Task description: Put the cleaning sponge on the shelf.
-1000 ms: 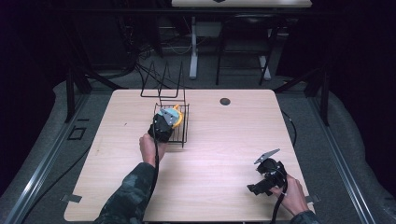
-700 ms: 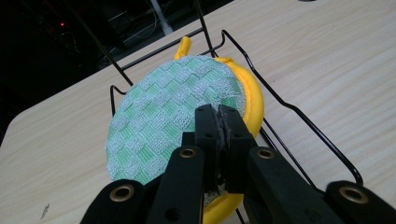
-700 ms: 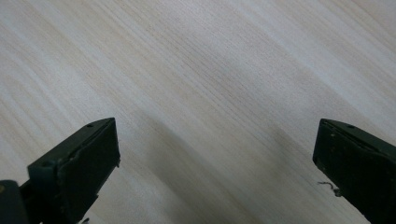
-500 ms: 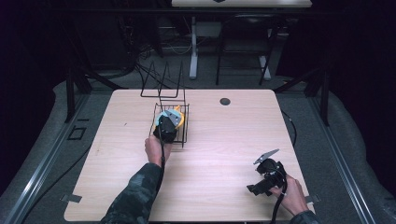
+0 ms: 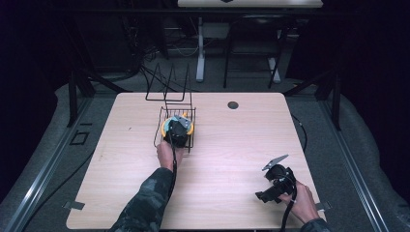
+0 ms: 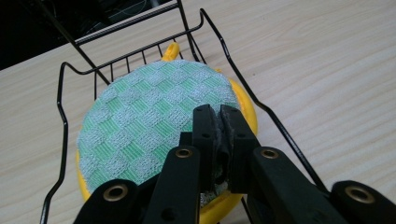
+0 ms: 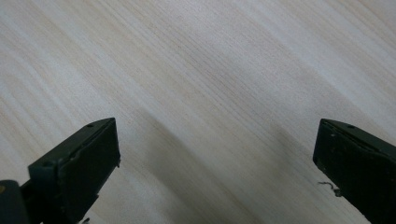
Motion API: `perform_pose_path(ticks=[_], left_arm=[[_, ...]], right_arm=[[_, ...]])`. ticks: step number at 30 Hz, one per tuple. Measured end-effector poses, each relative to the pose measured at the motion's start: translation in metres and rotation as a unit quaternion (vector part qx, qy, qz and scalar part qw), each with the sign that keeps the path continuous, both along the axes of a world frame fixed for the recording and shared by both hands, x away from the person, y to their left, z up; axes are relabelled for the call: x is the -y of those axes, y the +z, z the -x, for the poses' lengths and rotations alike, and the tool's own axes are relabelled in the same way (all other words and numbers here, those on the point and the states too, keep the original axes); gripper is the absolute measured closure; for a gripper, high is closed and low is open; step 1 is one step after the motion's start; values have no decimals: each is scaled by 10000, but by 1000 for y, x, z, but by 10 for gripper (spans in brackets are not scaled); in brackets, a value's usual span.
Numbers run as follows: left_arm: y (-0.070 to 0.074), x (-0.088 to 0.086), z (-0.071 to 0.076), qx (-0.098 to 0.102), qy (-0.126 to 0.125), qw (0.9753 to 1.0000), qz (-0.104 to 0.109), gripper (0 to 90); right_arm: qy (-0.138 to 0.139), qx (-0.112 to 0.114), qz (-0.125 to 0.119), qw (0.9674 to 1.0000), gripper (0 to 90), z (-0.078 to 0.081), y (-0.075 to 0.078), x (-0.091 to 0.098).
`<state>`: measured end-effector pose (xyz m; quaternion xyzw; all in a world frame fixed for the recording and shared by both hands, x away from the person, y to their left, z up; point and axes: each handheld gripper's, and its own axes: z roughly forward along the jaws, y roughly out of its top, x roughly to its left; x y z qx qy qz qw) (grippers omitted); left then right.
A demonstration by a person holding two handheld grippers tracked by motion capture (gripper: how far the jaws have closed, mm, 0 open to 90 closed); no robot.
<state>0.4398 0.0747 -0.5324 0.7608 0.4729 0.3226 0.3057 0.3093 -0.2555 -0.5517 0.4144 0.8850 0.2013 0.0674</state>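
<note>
A round scrubbing pad [image 6: 154, 112] with a green-and-white checked top and a yellow underside lies in a black wire basket [image 6: 60, 121] left of the table's middle. My left gripper [image 6: 219, 112] is shut on the pad's near edge, with the fabric pinched between its jaws. In the high view the left gripper [image 5: 178, 129] hangs over the basket [image 5: 159, 133] and covers most of the pad [image 5: 167, 126]. My right gripper [image 5: 263, 193] rests low near the table's front right corner. The right gripper [image 7: 215, 158] is open, with only bare wood between its jaws.
A black wire rack [image 5: 169, 87] stands at the table's far edge behind the basket. A dark round grommet [image 5: 233, 105] sits in the wooden tabletop [image 5: 241, 145] at the back. Desk legs and cables fill the dark floor beyond.
My left gripper has shifted a little to the right and sunk lower over the basket with the pad in it. The right gripper has stayed still.
</note>
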Motion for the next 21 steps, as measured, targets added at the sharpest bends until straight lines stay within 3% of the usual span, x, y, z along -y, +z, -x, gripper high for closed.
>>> perform_pose_path(ticks=[3, 5, 6, 10, 14, 15, 16, 18, 21], left_arm=[[0, 2, -1, -21, -71, 10000, -21, 808], [4, -1, 3, -3, -104, 9999, 53, 706], [7, -4, 5, 24, -150, 9999, 66, 608], [16, -13, 14, 88, -182, 9996, 177, 510], [24, -28, 24, 128, -273, 9993, 227, 560], [24, -32, 25, 70, -317, 9991, 257, 560], [22, -37, 24, -84, -364, 9988, 330, 654], [19, -40, 23, -141, -348, 9986, 378, 695], [7, -45, 18, -478, -423, 9972, 380, 716]], right_arm=[[32, -2, 31, 10000, 2, 0, 0, 1], [29, 2, 14, 10000, 4, 0, 0, 1], [20, 7, 16, 10000, 5, 1, 0, 1], [9, 19, 53, 10000, 5, 1, 1, 1], [32, 35, 56, 10000, 5, 1, 1, 0], [31, 31, 60, 10000, 6, 1, 1, 0], [30, 25, 86, 10000, 6, 1, 1, 0], [16, 35, 69, 10000, 6, 1, 1, 0], [20, 20, 97, 9999, 7, 1, 1, 0]])
